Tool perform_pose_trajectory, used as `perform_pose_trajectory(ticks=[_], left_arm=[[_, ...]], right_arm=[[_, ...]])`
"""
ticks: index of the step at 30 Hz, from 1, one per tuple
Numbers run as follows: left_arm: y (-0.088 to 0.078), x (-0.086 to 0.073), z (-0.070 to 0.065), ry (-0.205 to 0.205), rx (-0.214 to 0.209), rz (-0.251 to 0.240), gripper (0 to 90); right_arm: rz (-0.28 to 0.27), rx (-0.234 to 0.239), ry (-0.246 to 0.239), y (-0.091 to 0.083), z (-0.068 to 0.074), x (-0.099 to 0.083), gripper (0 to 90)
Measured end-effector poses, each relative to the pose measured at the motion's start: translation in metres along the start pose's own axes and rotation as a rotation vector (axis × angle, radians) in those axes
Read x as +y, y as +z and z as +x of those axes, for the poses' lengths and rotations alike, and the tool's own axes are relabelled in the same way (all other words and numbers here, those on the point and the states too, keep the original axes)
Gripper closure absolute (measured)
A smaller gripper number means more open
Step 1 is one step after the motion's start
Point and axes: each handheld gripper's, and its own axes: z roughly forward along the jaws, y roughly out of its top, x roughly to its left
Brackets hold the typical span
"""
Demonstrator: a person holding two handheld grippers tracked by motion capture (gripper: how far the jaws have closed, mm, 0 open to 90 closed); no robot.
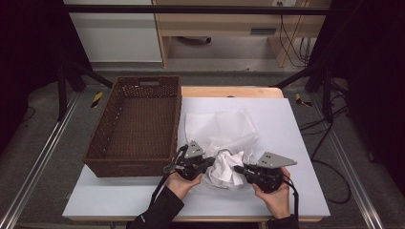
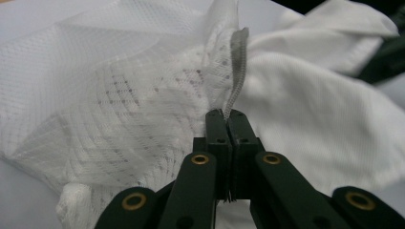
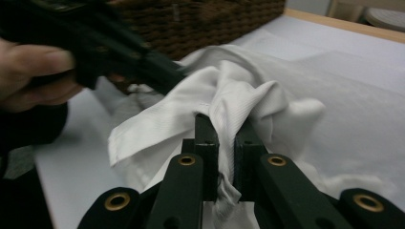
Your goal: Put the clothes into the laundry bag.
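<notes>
High view: left hand-held gripper (image 1: 208,164) clamped on mesh bag's zipper edge (image 2: 237,67), right hand-held gripper (image 1: 237,169) on white cloth (image 1: 225,168), no legible writing.

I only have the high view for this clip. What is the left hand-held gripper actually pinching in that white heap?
Observer: The left hand-held gripper is shut on a grey strip that runs along the edge of the mesh bag.
Operator: And the right one?
Observer: The right hand-held gripper clamps a fold of white cloth, which runs down between its jaws.
Operator: Is anything inside the bag?
Observer: A dotted fabric shows through the mesh. I cannot tell what it is.
</notes>
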Motion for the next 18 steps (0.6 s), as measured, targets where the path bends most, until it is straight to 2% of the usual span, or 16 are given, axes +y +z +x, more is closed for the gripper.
perform_pose_trajectory(ticks=[2,4,6,7,9,10,12,13,14,16,18], left_arm=[[-0.007,0.006,-0.004,0.015,0.002,-0.016,89.2],[-0.013,0.012,-0.006,0.025,-0.002,-0.028,89.2],[-0.018,0.019,-0.009,0.038,-0.004,-0.042,89.2],[-0.021,0.022,-0.012,0.044,-0.011,-0.049,89.3],[-0.025,0.025,-0.017,0.056,-0.021,-0.061,89.3],[-0.026,0.025,-0.018,0.062,-0.019,-0.063,89.3],[-0.027,0.022,-0.021,0.073,-0.01,-0.057,89.3],[-0.025,0.017,-0.019,0.075,-0.004,-0.043,89.3],[-0.023,0.014,-0.018,0.069,-0.004,-0.036,89.3],[-0.016,0.005,-0.012,0.051,-0.003,-0.012,89.2],[-0.008,-0.005,-0.007,0.035,0.005,0.01,89.2]], right_arm=[[0.011,0.037,-0.029,0.007,0.012,0.005,84.4],[0.022,0.052,-0.047,0.014,0.019,0.008,84.4],[0.044,0.05,-0.054,0.029,0.022,0.011,84.5],[0.058,0.039,-0.048,0.035,0.022,0.011,84.5],[0.092,-0.014,-0.032,0.053,0.017,0.009,84.5],[0.113,-0.078,-0.013,0.064,0.011,0.007,84.5],[0.116,-0.171,0.017,0.077,0.001,0.003,84.0],[0.103,-0.198,0.049,0.081,-0.005,0.0,83.6],[0.077,-0.203,0.095,0.082,-0.01,-0.002,81.3],[0.065,-0.209,0.103,0.079,-0.011,-0.002,75.8],[0.062,-0.187,0.095,0.07,-0.009,0.0,69.6]])
